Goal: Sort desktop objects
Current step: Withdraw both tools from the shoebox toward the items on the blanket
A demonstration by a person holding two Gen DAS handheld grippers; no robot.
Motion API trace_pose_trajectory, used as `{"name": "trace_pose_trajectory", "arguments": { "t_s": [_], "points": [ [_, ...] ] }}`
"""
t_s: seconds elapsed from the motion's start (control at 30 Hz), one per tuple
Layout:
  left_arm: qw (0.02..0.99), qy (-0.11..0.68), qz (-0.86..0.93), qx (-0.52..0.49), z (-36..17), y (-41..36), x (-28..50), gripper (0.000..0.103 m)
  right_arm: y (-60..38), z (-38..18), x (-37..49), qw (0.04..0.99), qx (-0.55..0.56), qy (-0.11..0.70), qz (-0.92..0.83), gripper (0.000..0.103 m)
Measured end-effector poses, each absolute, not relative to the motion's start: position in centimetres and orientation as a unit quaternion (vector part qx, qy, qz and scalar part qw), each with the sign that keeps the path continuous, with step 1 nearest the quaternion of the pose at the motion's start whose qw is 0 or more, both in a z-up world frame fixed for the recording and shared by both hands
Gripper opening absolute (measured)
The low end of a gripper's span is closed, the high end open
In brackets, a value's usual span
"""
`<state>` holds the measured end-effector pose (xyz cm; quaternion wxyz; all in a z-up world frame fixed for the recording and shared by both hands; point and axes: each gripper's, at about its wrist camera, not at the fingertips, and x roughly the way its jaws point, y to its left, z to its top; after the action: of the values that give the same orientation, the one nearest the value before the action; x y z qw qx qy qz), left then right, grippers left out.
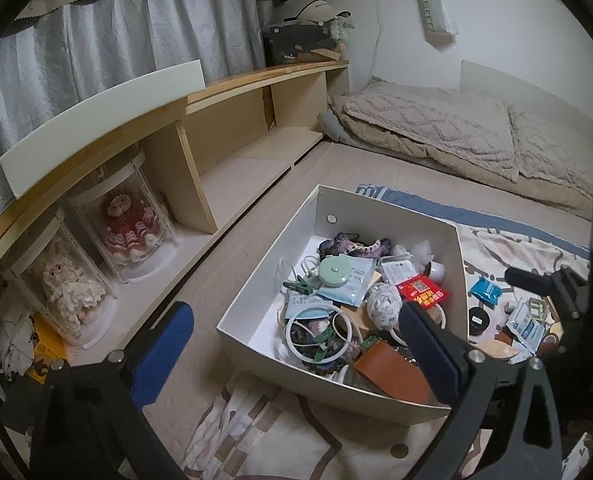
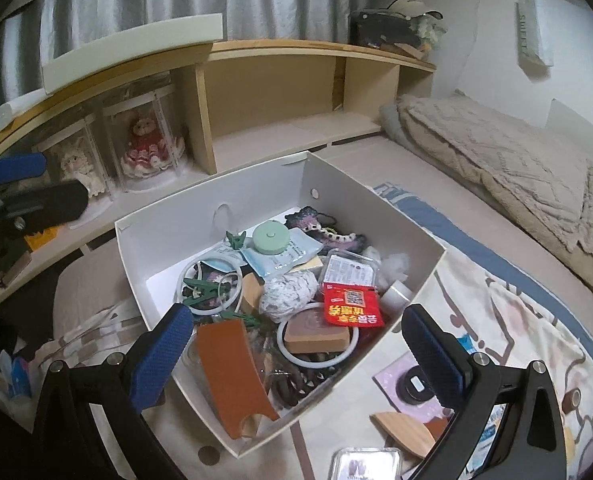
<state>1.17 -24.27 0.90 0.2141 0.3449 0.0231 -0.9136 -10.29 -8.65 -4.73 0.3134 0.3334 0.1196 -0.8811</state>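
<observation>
— White cardboard box (image 2: 168, 236), open-topped, sits on the patterned blanket (image 2: 508, 320) and is already heaped: a mint-green round case (image 2: 271, 237) toward its far wall, a grey-white yarn ball (image 2: 290, 294) in the middle, a red printed packet (image 2: 350, 304) by the right wall, a brown leather flap (image 2: 232, 376) at the near corner.

— And the tongs?

— Both wide. The left gripper (image 1: 292, 354) has its blue pads spread over the box's near edge with nothing pressed between them. The right gripper (image 2: 296, 356) is equally spread above the near right corner, empty.

— What is left to sort?

— Loose things on the blanket off the box's right wall: a blue snack packet (image 1: 485, 289), a small black round tin (image 1: 476, 320), a pale wooden leaf-shaped piece (image 2: 402, 426), and a clear-lidded container (image 2: 366, 462) at the near edge, its contents too blurred to name.

— Risks?

— The heap rides high at the near corner, so anything dropped there may slide off the leather flap and spill out. The white plastic ring (image 2: 316, 340) and green clips (image 2: 204, 294) could snag a pad reaching in. The two tools also work close together, so a reach across could knock them.

— Anything in the way?

— The box wall stands between the loose pieces and the heap. The wooden shelf (image 2: 328, 46) with the doll cases (image 2: 144, 136) stands well behind.
</observation>
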Motion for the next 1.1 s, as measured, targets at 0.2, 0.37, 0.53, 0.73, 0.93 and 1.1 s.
{"name": "trace_pose_trajectory", "arguments": {
  "t_s": [0.2,0.37,0.53,0.73,0.93,1.1],
  "points": [
    [0.212,0.024,-0.914,0.344,1.0,-23.9,1.4,0.103,-6.9,-3.2,-9.4,0.307,0.321,0.107,-0.890,0.103],
    [0.208,0.025,-0.917,0.338,1.5,-23.1,1.9,0.103,-5.3,-1.8,-8.6,0.298,0.309,0.096,-0.898,0.103],
    [0.200,0.021,-0.921,0.334,1.8,-22.1,2.3,0.103,-3.3,-0.4,-7.6,0.289,0.298,0.081,-0.906,0.103],
    [0.183,0.015,-0.927,0.327,2.3,-20.4,2.8,0.103,-0.6,1.1,-6.3,0.270,0.282,0.070,-0.918,0.103],
    [0.173,0.009,-0.932,0.318,2.8,-19.0,3.4,0.103,1.8,2.0,-5.4,0.247,0.273,0.054,-0.928,0.103],
    [0.166,0.010,-0.935,0.314,3.1,-18.0,3.8,0.103,3.4,2.5,-4.6,0.233,0.269,0.050,-0.933,0.103]
  ]
}}
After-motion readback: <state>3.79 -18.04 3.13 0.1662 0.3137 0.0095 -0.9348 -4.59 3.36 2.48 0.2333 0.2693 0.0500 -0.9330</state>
